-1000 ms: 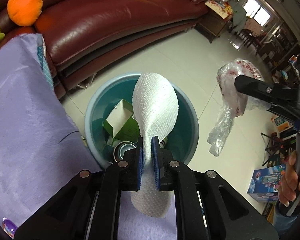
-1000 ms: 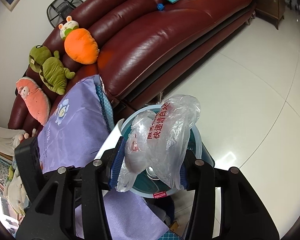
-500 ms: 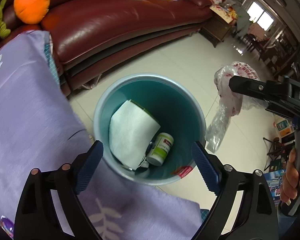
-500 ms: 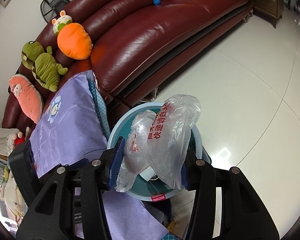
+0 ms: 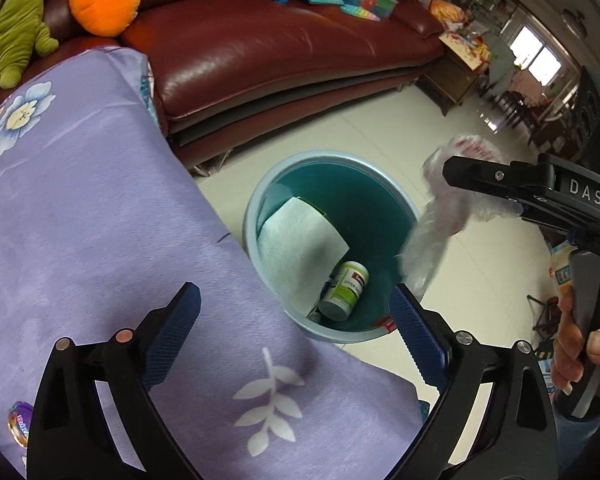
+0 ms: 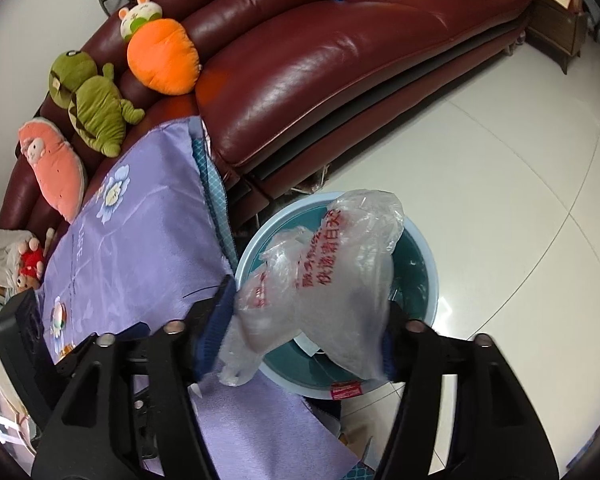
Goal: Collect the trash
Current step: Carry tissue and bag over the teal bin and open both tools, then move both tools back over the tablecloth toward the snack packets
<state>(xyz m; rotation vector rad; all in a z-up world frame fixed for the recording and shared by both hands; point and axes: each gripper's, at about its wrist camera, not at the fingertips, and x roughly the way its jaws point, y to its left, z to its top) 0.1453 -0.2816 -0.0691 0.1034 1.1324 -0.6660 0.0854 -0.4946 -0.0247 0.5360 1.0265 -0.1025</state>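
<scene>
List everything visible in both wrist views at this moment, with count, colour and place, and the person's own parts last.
bin: one, pale blue rim, teal inside, on the floor beside the purple cloth
paper towel: one, white, lying in the bin
bottle: one, white with green label, in the bin beside the paper towel
plastic bag: one, clear with red print, between the right gripper's fingers, above the bin
cloth: one, purple with flowers, left of the bin
sofa: one, dark red leather, behind the bin
plush toys: several, orange, green, pink, on the sofa
left gripper: one, black with blue pads, open, empty
right gripper: one, black, jaws opening, bag between them
hand: one, on the right gripper's handle
</scene>
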